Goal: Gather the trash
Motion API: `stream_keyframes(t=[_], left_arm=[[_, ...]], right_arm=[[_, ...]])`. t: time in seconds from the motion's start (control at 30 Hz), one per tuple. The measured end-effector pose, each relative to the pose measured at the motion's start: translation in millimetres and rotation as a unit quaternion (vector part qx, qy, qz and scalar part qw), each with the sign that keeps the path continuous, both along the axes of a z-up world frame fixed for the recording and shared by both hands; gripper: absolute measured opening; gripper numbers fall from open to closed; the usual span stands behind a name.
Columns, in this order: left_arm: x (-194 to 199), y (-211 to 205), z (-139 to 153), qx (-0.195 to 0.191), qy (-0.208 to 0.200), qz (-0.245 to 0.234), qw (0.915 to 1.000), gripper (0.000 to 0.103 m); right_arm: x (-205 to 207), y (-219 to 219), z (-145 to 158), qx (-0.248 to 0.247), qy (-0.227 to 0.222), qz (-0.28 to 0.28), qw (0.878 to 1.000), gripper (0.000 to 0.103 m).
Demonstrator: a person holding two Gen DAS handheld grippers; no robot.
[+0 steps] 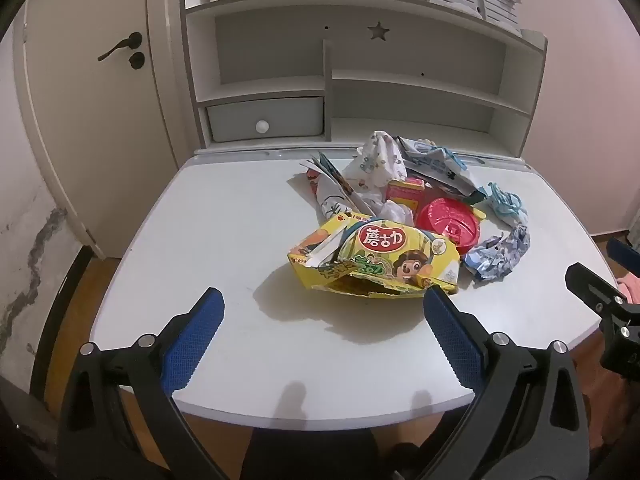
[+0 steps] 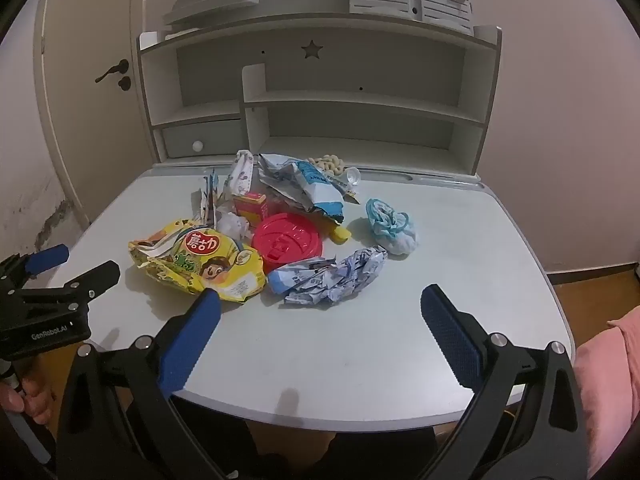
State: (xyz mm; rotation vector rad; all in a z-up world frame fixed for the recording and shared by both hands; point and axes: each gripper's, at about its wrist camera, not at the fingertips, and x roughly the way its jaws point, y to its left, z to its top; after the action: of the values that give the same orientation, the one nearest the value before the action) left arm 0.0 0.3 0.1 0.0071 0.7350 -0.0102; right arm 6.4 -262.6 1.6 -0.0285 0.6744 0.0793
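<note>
A pile of trash lies on the white desk. A torn yellow snack box is nearest, also in the right wrist view. Behind it are a red plastic lid, a crumpled blue-white wrapper, a small red-yellow carton, a blue-white snack bag and a balled blue-white piece. My left gripper is open and empty, just short of the yellow box. My right gripper is open and empty, just short of the crumpled wrapper.
A white shelf unit with a drawer stands at the desk's back. A door is on the left. Peanuts and a small clear cap lie at the back. A pink cushion is at the right.
</note>
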Motion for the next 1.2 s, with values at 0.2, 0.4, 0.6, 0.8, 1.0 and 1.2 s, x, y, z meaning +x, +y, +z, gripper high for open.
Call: stream_keyframes(t=[0.2,0.4,0.6,0.8,1.0,1.2], left_arm=[[1,-1,-1,0.002,0.002,-0.003,1.0000,0.097],[-2,3,2,0.001,0.000,-0.004,1.0000,0.097],[-2,11,4,-0.001,0.000,-0.004,1.0000,0.097],[-4,2,5,0.004,0.001,-0.008,1.0000,0.097],[-1,-2,2,0.004,0.001,-0.007,1.0000,0.097],[-2,-4,0,0.004,0.001,-0.007,1.0000,0.097]], right_arm=[[-1,1,2,-0.005,-0.003,0.007,1.000,0.097],[2,-1,2,0.001,0.000,-0.004,1.000,0.097],[-3,1,5,0.000,-0.004,0.001,1.000,0.097],[-3,2,5,-0.003,-0.005,0.003,1.000,0.097],[-3,2,5,-0.006,-0.007,0.002,1.000,0.097],[-3,3,6,-0.007,-0.006,0.003,1.000,0.097]])
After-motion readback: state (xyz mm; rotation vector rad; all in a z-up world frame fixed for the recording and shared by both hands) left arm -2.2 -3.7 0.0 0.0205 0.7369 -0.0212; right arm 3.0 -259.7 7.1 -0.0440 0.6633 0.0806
